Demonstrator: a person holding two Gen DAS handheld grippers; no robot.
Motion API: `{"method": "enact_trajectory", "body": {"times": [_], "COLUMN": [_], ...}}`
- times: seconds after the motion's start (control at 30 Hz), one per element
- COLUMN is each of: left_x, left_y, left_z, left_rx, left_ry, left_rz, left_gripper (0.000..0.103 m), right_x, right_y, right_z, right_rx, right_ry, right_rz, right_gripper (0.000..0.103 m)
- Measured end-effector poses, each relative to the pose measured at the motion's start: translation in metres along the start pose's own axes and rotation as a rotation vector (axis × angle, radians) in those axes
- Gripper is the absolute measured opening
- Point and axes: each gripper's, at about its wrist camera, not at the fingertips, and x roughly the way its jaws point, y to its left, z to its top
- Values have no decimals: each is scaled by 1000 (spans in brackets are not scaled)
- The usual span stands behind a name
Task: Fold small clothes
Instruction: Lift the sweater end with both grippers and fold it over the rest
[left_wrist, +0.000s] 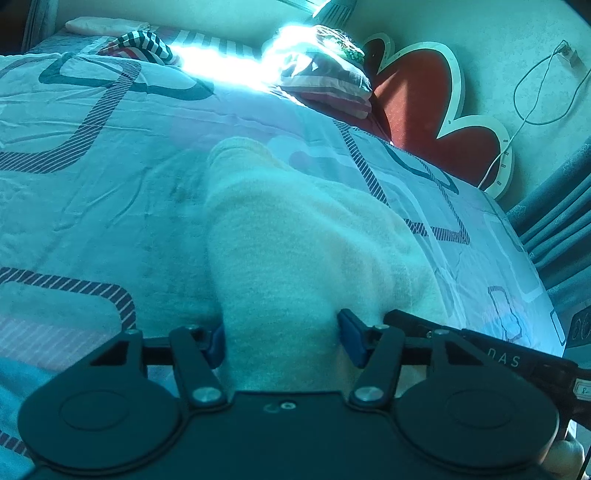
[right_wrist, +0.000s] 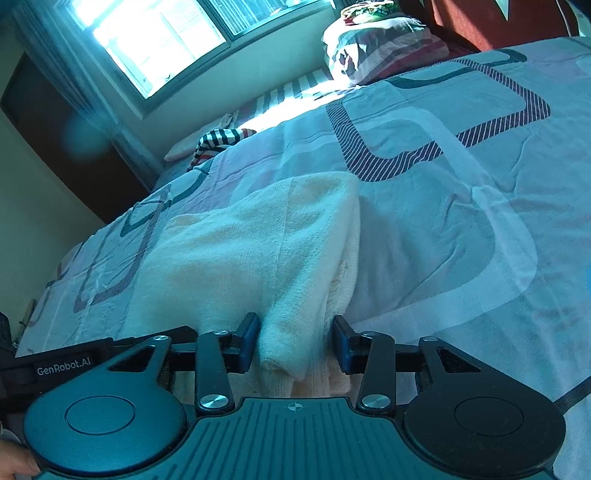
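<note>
Bedroom, patterned bedspread (left_wrist: 92, 192) under window light. My left gripper (left_wrist: 282, 341), lower centre, jaws abt half open, pads flanking the near hem of the cream knit garment (left_wrist: 295, 236); my right gripper (right_wrist: 295, 341) narrower, pads w/ a bunched corner between, contact unclear. Step: grasping hem for a fold. Next: pinch firm, lift both evenly.

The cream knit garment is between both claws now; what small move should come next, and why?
Probably close both claws fully, then lift the near edge. The cream knit garment lies on the bed cover, with its near edge bunched between the left claw and the right claw, but gaps remain beside the pads.
</note>
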Motion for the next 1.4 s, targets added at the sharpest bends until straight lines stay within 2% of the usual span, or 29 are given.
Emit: {"method": "enact_trajectory", "body": {"times": [0.07,0.23,0.5,0.73,0.97,1.17,1.4], "left_x": [-3,-12,-38,-89,-153,-199,-215], "left_y": [-5,-9,-12,13,76,159,247], "left_z": [1,3,8,15,18,26,38], "left_rx": [30,66,66,53,26,-3,-12], "left_ry": [-8,-29,-66,-129,-186,-214,-201], "left_rz": [7,4,-25,13,74,108,133], "left_gripper": [45,38,37,37,37,37,37], "right_x": [-3,-12,-28,-23,0,46,111], "right_y": [3,9,35,88,177,261,333], "right_z": [1,2,5,2,-17,-45,-73], "right_rx": [8,24,-1,-28,-90,-97,-95], "right_ry": [-1,-31,-63,-61,-41,-21,6], "right_rz": [4,30,81,160,233,260,245], "right_gripper": [33,30,29,29,29,29,29]}}
